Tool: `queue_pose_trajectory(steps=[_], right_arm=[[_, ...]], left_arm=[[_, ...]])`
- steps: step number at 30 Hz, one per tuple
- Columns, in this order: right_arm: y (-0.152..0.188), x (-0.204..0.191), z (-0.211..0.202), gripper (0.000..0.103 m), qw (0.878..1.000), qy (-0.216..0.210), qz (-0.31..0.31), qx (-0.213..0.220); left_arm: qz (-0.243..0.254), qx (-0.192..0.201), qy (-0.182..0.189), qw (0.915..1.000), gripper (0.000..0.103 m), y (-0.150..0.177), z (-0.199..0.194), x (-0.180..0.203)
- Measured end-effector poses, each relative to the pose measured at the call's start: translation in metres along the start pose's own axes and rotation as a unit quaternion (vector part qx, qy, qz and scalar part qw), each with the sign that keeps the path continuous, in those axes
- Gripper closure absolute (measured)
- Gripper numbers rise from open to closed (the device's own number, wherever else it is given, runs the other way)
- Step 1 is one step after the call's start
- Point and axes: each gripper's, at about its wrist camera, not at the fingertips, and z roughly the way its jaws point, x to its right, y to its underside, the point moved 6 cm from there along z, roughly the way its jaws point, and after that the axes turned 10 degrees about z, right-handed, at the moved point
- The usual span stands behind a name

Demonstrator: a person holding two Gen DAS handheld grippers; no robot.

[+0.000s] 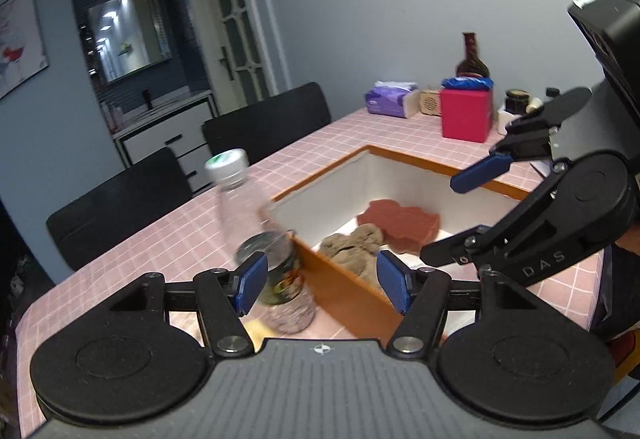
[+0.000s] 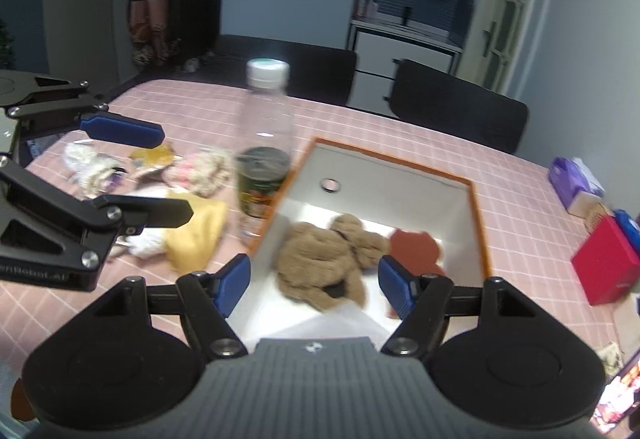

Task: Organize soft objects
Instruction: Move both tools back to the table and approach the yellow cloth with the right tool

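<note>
An orange-rimmed white box (image 1: 344, 295) (image 2: 478, 207) sits on the pink checked table. Inside lie a tan plush toy (image 1: 354, 245) (image 2: 324, 263) and a flat red-brown soft piece (image 1: 400, 225) (image 2: 414, 249). My left gripper (image 1: 322, 285) is open and empty, above the box's near corner beside a clear plastic bottle (image 1: 260, 239). My right gripper (image 2: 314, 283) is open and empty, just above the tan plush in the box. Left of the box lie several loose soft things: a yellow one (image 2: 200, 231), a white one (image 2: 146, 241) and pale fluffy ones (image 2: 208, 169). The right gripper also shows in the left wrist view (image 1: 460, 219), the left gripper in the right wrist view (image 2: 172, 175).
The clear bottle (image 2: 264, 151) with a white cap stands against the box's left wall. A red box (image 1: 466, 113) (image 2: 606, 265), a purple tissue pack (image 1: 390, 99) (image 2: 574, 181), a dark bottle (image 1: 472, 57) and small jars (image 1: 516, 101) stand along the wall side. Black chairs (image 1: 268, 121) line the far table edge.
</note>
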Motion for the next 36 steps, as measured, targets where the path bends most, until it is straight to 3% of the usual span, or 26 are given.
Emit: queue_pose_trajectory(steps=[4,11,16,20,25,29,33,36], right_arm=[[0.004,-0.032,-0.003,0.033,0.999,-0.035,-0.001,0.014],[0.022,-0.088,0.007,0.035,0.996,-0.078,0.003,0.05],[0.035,-0.12,0.034,0.04,0.994,-0.088,0.011,0.058],[0.043,-0.134,0.065,0.05,0.995,-0.086,0.02,0.041],[0.048,-0.135,0.103,0.054,0.998,-0.053,0.025,0.02],[0.046,-0.126,0.122,0.065,0.998,-0.049,0.044,0.006],[0.042,-0.122,0.137,0.068,0.999,-0.036,0.038,0.0],[0.042,-0.12,0.148,0.092,0.999,-0.031,0.035,-0.013]], left_arm=[[-0.024,0.023,-0.018,0.9993,0.029,0.023,-0.02,-0.02],[-0.089,0.026,-0.081,0.9923,0.029,0.078,-0.04,-0.052],[-0.15,-0.001,-0.084,0.9851,0.029,0.123,-0.038,-0.067],[-0.16,-0.028,-0.099,0.9818,0.029,0.15,-0.031,-0.072],[-0.162,-0.039,-0.073,0.9834,0.029,0.165,-0.019,-0.07],[-0.14,-0.04,-0.053,0.9879,0.029,0.165,-0.002,-0.062],[-0.14,-0.051,-0.036,0.9882,0.029,0.165,0.019,-0.059],[-0.136,-0.053,-0.024,0.989,0.029,0.163,0.029,-0.056]])
